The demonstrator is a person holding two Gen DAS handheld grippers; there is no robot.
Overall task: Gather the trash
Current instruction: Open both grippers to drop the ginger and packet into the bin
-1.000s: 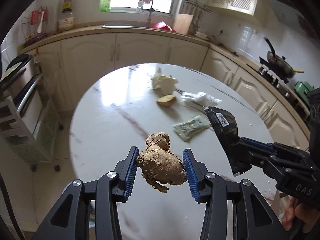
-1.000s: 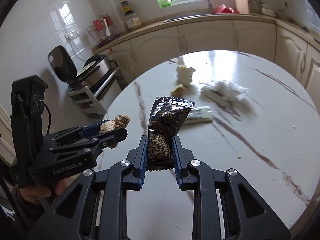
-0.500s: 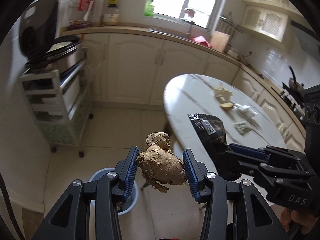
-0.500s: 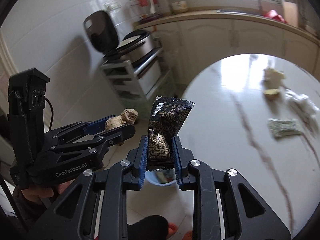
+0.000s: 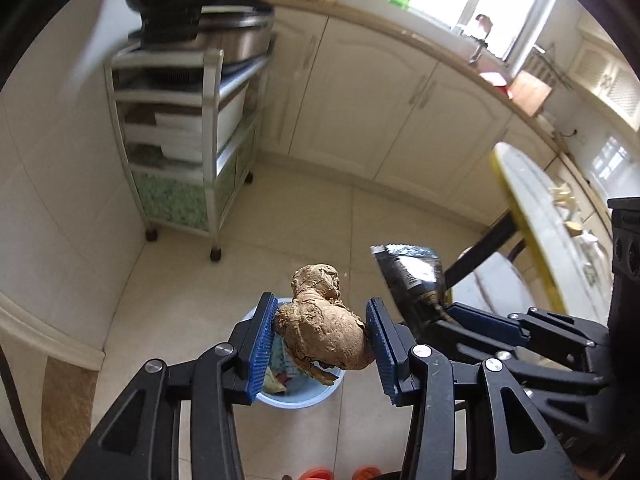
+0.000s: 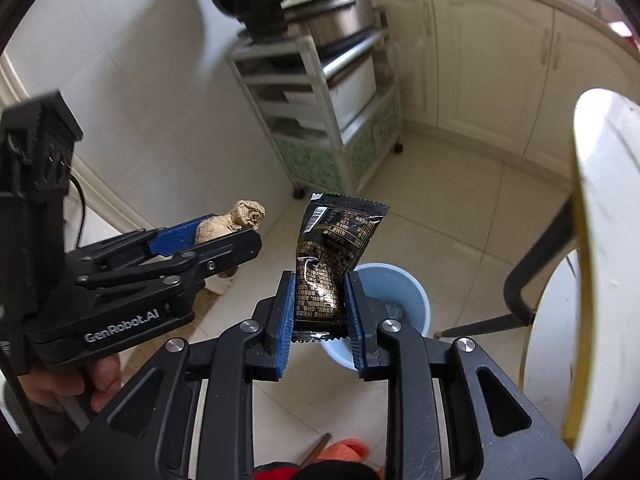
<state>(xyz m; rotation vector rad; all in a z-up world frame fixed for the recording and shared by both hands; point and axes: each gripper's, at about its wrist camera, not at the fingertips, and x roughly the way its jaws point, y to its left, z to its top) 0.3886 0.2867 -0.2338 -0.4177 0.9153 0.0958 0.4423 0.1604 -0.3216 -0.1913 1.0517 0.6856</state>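
While both point down at the tiled floor, we see the left gripper (image 5: 320, 334) clamped on a knobbly ginger root (image 5: 324, 330) above a blue bin (image 5: 296, 394), and the right gripper (image 6: 320, 304) clamped on a dark snack wrapper (image 6: 332, 256) over that bin's rim.

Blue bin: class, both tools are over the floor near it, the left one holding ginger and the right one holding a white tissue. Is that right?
Not quite. The right tool holds a black wrapper, not a white tissue, as the right wrist view shows. The left tool does hold ginger, and both are near the blue bin on the floor.
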